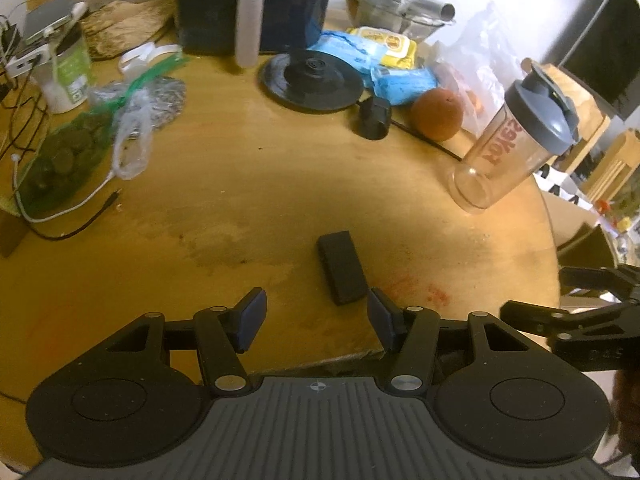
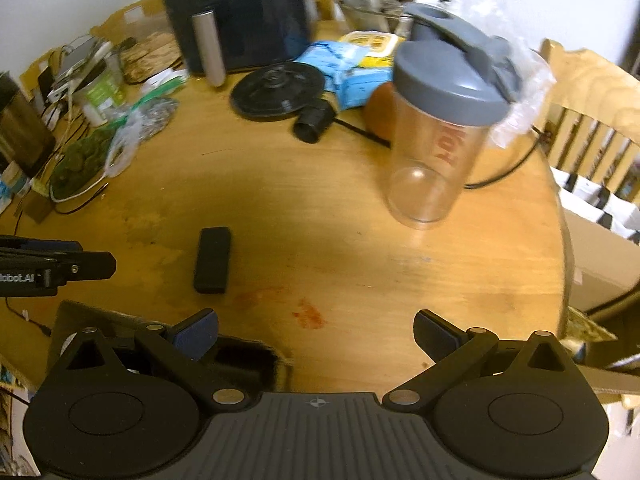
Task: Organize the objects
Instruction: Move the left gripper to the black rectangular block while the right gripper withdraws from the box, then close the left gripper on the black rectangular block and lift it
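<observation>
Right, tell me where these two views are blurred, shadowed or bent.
Left wrist view: mostly sharp, fisheye bends the table edge, a shadow darkens its middle. Right wrist view: motion blur smears the shaker bottle and the black appliance; same shadow.

Both wrist views look steeply down from near the table's (image 1: pixel 240 208) close edge toward its cluttered far side. Shared: black block (image 1: pixel 342 267), lower centre left view, centre-left right view (image 2: pixel 213 260), and shaker bottle (image 1: pixel 516 136).
</observation>
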{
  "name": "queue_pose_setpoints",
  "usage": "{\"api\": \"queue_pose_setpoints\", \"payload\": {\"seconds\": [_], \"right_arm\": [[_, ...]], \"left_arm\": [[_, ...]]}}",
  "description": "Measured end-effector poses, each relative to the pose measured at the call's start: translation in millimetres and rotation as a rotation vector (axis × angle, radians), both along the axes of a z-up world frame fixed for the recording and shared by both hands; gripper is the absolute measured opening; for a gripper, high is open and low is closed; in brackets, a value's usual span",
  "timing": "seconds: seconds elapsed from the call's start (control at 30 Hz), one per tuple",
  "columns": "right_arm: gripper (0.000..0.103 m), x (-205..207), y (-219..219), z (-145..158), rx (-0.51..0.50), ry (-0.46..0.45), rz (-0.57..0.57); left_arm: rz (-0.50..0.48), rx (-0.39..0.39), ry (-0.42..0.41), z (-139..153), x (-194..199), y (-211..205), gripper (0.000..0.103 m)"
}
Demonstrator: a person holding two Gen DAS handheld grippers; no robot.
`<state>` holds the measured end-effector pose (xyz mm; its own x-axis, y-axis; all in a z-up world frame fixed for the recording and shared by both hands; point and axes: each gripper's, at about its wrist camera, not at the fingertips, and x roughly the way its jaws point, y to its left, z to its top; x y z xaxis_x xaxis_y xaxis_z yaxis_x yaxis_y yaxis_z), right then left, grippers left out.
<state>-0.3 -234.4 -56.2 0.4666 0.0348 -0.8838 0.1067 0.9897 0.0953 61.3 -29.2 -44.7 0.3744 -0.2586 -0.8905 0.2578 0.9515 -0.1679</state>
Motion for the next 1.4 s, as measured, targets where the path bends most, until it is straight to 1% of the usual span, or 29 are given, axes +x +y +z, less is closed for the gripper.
{"api": "queue_pose_setpoints", "payload": {"seconds": [0.27, 0.67, 0.93, 1.03, 1.1, 1.13, 1.17, 1.23, 1.3, 1.33, 1.4], "right_arm": [[0.103, -8.3, -26.1, -2.7, 0.009, 0.008, -0.060], [0.103, -20.5, -46.9, -6.5, 0.019, 0.020, -0.116], [0.103, -28.7, -56.2, -7.0, 0.018, 0.023, -0.151], [0.103, -31.1, -58.7, -7.5, 0.018, 0.025, -0.163], [0.103, -33.2, -60.1, -7.1, 0.017, 0.024, -0.171], [0.103, -33.9, -60.7, -6.9, 0.018, 0.024, -0.173], [0.103, -34.4, -61.2, -6.9, 0.018, 0.024, -0.175], [0.103, -34.8, -61.6, -6.6, 0.017, 0.024, -0.179], [0.103, -35.7, -62.0, -6.2, 0.019, 0.022, -0.182], [0.103, -35.8, -61.8, -6.4, 0.020, 0.023, -0.184], [0.103, -36.0, -60.9, -6.4, 0.023, 0.022, -0.185]], "left_arm": [[-0.038, 0.028, 0.026, -16.6, 16.7, -23.5, 0.055], [-0.024, 0.049, 0.104, -48.9, 45.9, -44.1, 0.055], [-0.001, 0.091, 0.124, -72.1, 58.7, -56.9, 0.054], [-0.003, 0.120, 0.129, -82.0, 61.7, -61.3, 0.053], [-0.012, 0.128, 0.129, -86.7, 61.0, -62.3, 0.052], [-0.017, 0.142, 0.122, -89.0, 59.8, -63.8, 0.049], [-0.024, 0.153, 0.102, -88.5, 57.7, -65.4, 0.046], [-0.033, 0.176, 0.085, -88.0, 54.6, -68.0, 0.044], [-0.032, 0.193, 0.073, -87.4, 52.3, -67.6, 0.039], [-0.030, 0.205, 0.067, -86.8, 51.2, -67.0, 0.033], [-0.031, 0.203, 0.066, -86.2, 50.2, -64.5, 0.032]]}}
